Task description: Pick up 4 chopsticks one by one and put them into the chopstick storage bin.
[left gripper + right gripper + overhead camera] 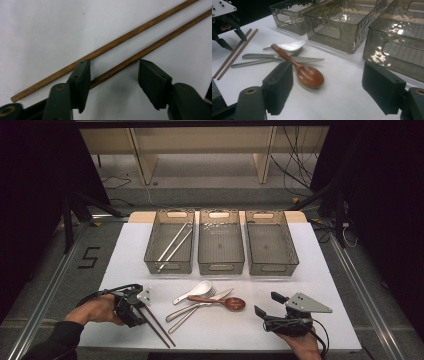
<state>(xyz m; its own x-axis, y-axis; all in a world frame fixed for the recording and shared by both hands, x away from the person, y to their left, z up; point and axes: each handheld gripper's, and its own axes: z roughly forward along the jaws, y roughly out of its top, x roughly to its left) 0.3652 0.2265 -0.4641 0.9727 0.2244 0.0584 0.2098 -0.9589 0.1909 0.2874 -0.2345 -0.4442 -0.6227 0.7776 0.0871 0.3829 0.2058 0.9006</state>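
Left gripper [113, 83] astride one wooden chopstick [150, 50], long axis diagonal.

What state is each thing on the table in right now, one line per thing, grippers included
left gripper: open, jaws astride one wooden chopstick, not pressing it.
right gripper: open, holding nothing.
wooden chopsticks: flat on the table, side by side.
left bin: holds two metal chopsticks.
middle bin: empty.
right bin: empty.
wooden spoon: bowl up, lying across the knife.
white spoon: flat, unheld.

Three bins [220, 268] stand side by side at the far side; spoons, fork and knife [205, 301] lie nearer, chopsticks [159, 325] to their left.
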